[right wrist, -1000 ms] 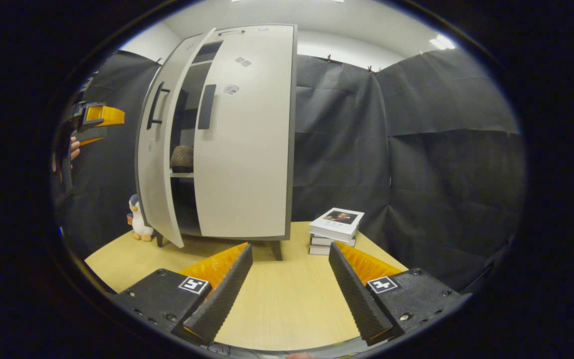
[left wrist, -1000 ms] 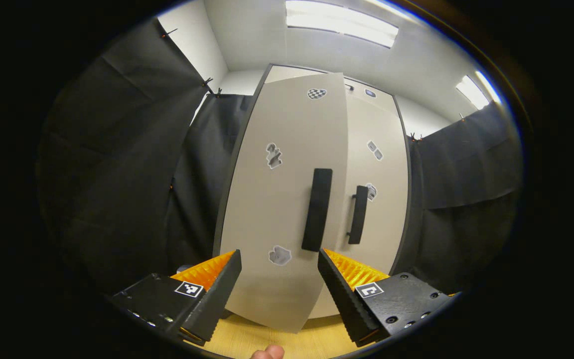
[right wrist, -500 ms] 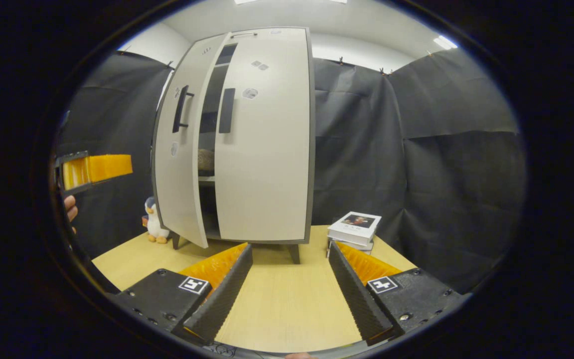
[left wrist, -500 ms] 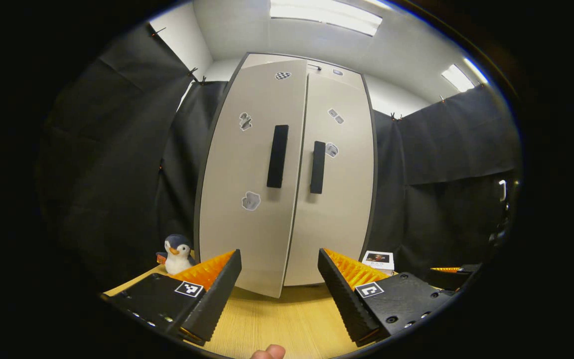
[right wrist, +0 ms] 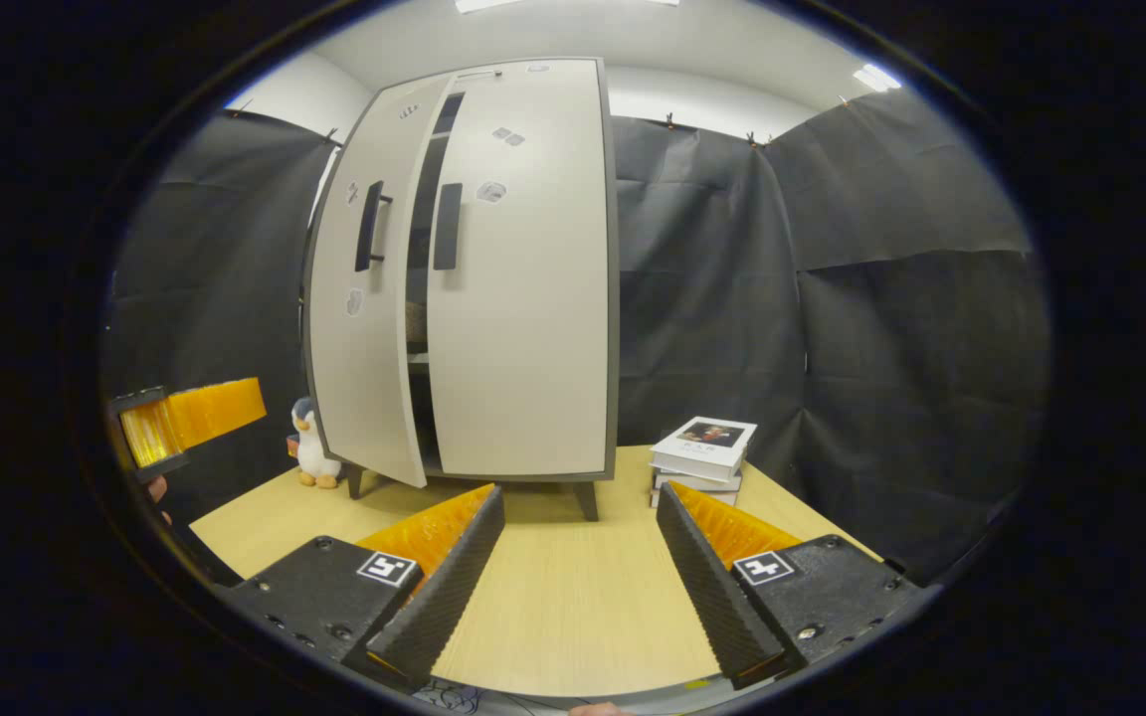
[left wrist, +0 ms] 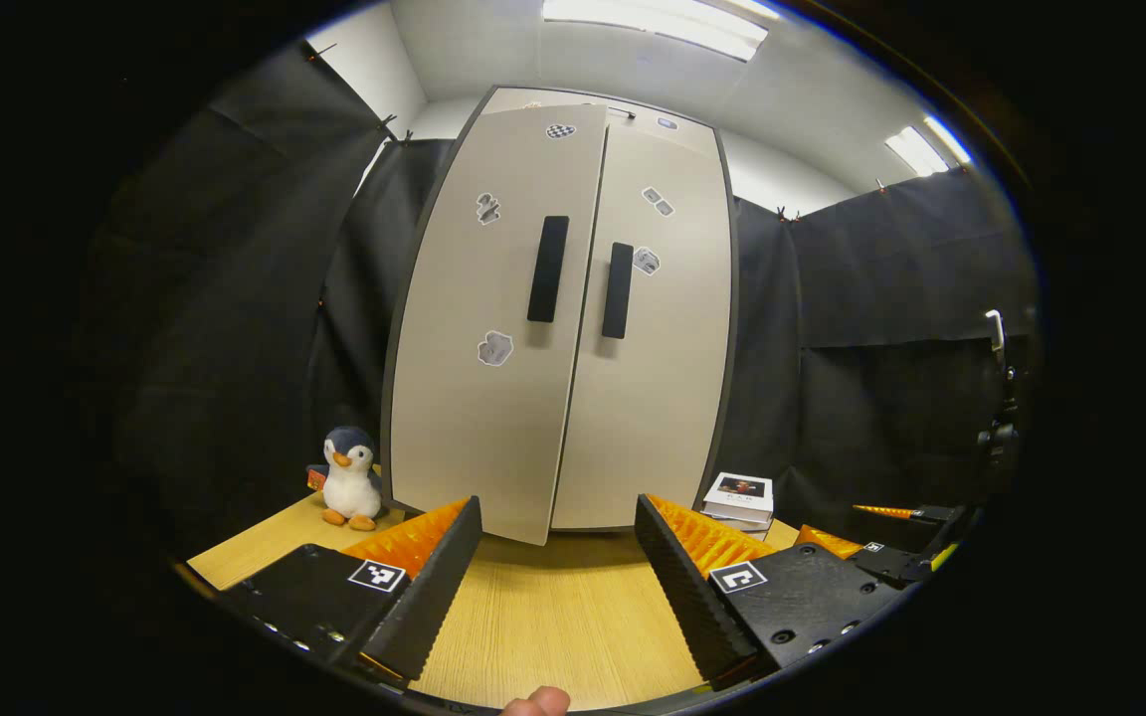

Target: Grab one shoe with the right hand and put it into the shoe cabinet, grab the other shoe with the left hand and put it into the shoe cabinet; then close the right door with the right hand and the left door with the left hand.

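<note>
Shoe cabinet [right wrist: 493, 288], the largest body in the scene, is seen standing on short legs on the wooden tabletop [right wrist: 573, 607]. Its right door [right wrist: 528, 298] is seen flush with the frame, while the left door [right wrist: 359, 318] is left ajar, a dark gap being visible between the two doors in the right gripper view. Through that gap a shelf and a dim shape are glimpsed; this is judged to be a shoe stowed inside, though it cannot be told for certain. Black bar handles [left wrist: 547, 268] are mounted near the meeting edges of the doors.

A stack of books [right wrist: 704, 452] is placed just beside the cabinet on its right, and a plush penguin [left wrist: 350, 482] near its left foot.

The left gripper [left wrist: 558, 577] is held wide apart and empty, well back from the doors. The right gripper [right wrist: 578, 587] is likewise spread wide with nothing between its fingers.

The task is judged nearly complete: only the final seating of the left door remains. A risk is posed by its projecting lower edge, which could rebound if pushed sharply or be missed by a glancing contact. Free tabletop is available in front of the cabinet for an approach; the penguin stands close to the swing side and could be clipped.
</note>
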Motion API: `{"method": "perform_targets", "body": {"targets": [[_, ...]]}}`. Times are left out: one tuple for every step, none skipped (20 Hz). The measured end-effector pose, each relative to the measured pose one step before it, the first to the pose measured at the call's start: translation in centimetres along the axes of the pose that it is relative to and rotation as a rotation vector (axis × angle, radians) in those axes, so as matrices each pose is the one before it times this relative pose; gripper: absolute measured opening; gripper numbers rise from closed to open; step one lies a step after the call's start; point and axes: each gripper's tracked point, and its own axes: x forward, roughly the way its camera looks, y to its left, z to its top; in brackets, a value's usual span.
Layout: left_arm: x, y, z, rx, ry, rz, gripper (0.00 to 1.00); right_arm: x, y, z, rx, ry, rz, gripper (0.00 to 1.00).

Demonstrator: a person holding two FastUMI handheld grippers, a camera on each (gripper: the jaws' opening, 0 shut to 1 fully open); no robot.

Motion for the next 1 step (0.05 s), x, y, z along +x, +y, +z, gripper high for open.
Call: {"method": "perform_targets", "body": {"targets": [[-0.036, -0.005, 0.201, -0.00376, -0.00655, -0.00139, 0.95, 0.009, -0.085, 0.065, 0.00169, -0.00142, -0.00105, 1.0]]}}
